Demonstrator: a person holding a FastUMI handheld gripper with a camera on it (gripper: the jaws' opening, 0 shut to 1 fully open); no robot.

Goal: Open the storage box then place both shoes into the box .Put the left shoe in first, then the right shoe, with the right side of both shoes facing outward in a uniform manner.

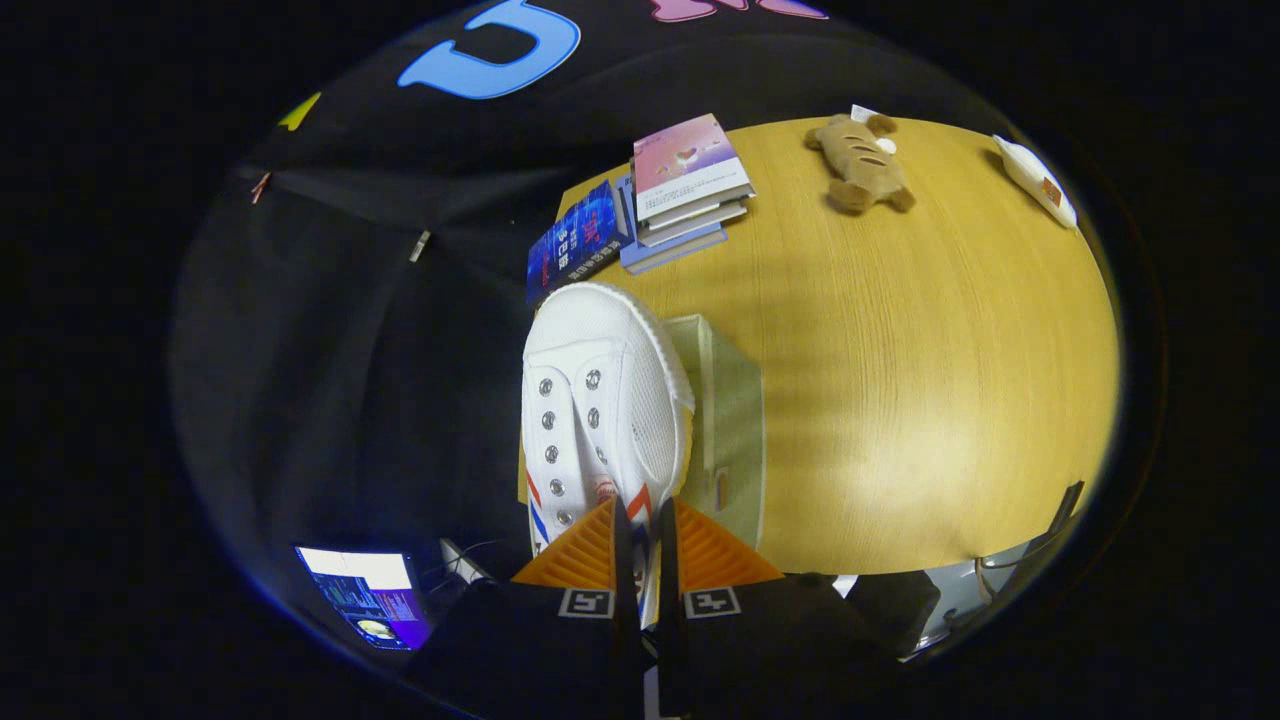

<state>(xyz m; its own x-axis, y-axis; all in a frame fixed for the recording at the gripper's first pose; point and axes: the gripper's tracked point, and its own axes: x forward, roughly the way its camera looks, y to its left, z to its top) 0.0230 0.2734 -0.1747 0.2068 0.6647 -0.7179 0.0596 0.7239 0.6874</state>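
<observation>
Between the orange fingers [585, 555], a white canvas shoe [600, 400] is pinched at its rear collar: jaws nearly closed, both pressing on the thin edge of the shoe, with the gripper [640, 545] carrying it. Shoe hangs toe-forward, beyond the fingertips, eyelets and tongue facing the camera (red and blue stripes show on its side near the fingers). Just beside the shoe sits the translucent storage box [730, 420] on the wooden counter [900, 380]; shoe overlaps the box's near wall, can't tell whether it touches or is inside. Beyond the shoe's toe, at the counter's far edge, a stack of books [690, 190] with a blue book [578, 240] leaning next to it. Well apart across the counter: a brown plush toy [860, 160] and a white packet [1035, 180]. Off the counter, near the gripper body, a lit screen [365, 595].
</observation>
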